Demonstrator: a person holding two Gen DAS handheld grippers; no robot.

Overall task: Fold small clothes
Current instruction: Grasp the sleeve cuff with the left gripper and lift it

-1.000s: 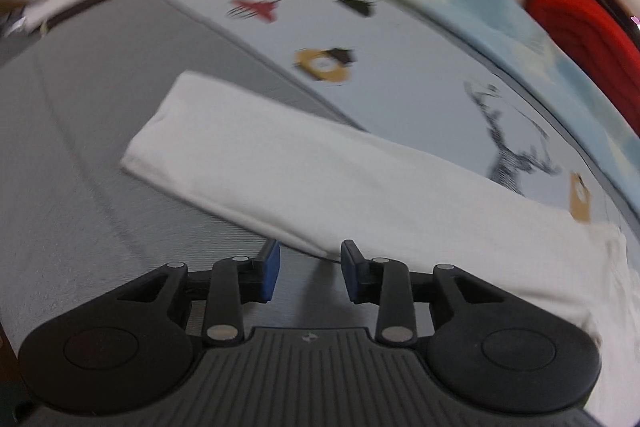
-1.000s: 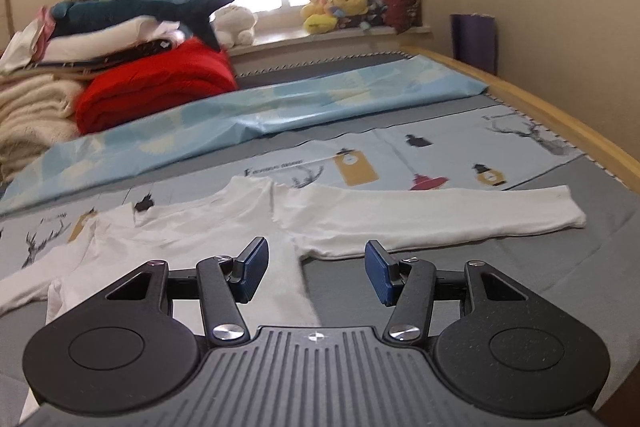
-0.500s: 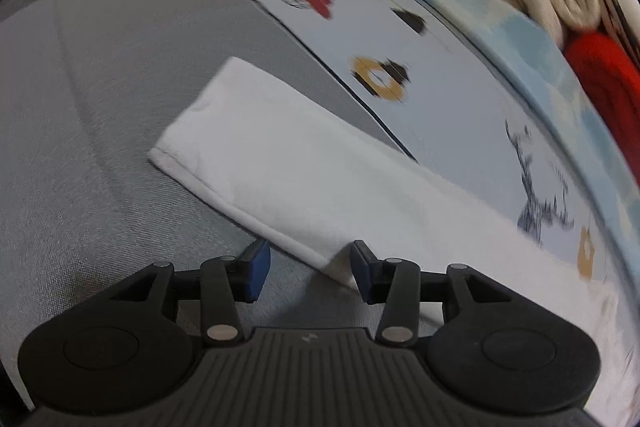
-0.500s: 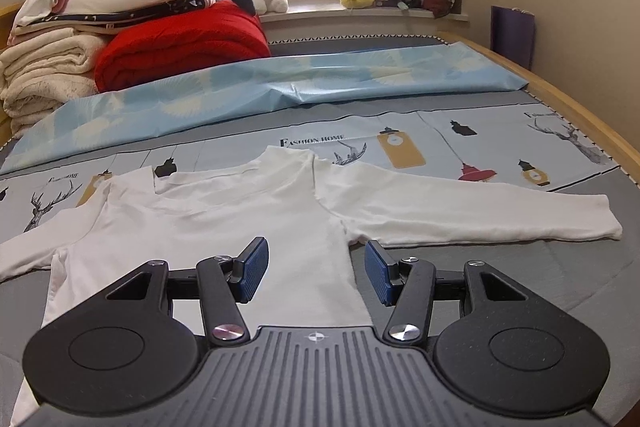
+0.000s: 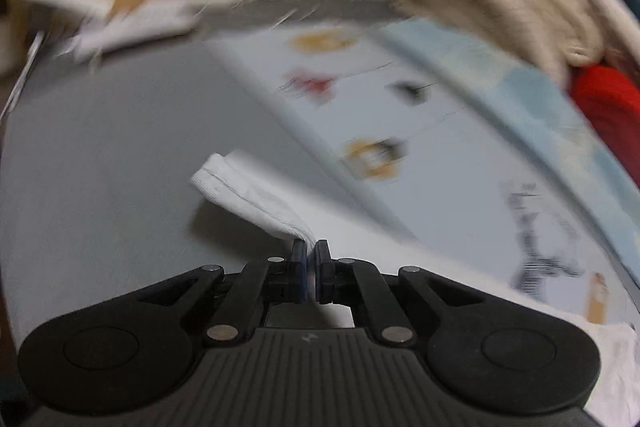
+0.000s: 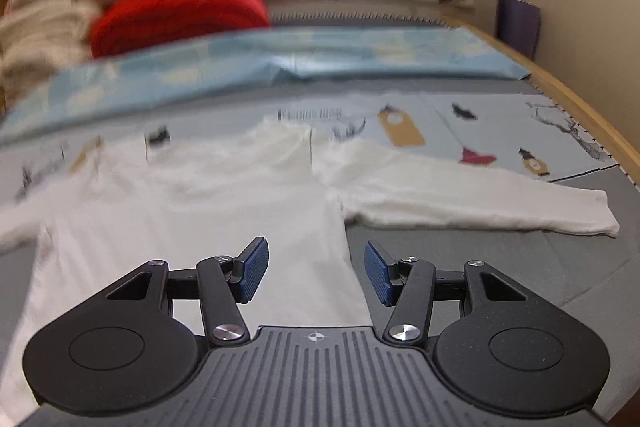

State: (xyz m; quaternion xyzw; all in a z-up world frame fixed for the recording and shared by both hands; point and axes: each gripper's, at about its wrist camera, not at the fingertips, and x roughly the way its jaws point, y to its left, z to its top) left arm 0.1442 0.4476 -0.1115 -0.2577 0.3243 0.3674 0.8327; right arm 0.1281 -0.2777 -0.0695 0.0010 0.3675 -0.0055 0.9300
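Left sleeve pinched and lifted; shirt flat on bed.

White shirt (image 6: 200, 195) lies on the bed (image 6: 520, 267), sleeves spread sideways. Left claw (image 5: 310, 259), just closed, grips the sleeve (image 5: 248, 191). Right claw (image 6: 316, 267) gapes, empty, over the hem. Folded pile (image 6: 120, 3) beyond.

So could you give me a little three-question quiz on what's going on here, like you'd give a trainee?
1. True or false: the left gripper is pinching a sleeve of the white long-sleeved top.
2. Multiple choice: the right gripper is A) shut on the other sleeve, B) open over the top's side edge, C) holding the red blanket.
3. Fill in: the top's other sleeve lies flat on the ____ bed cover.

Key: 1 true, its jaws have just closed on the cloth. 2 B. 3 grey.
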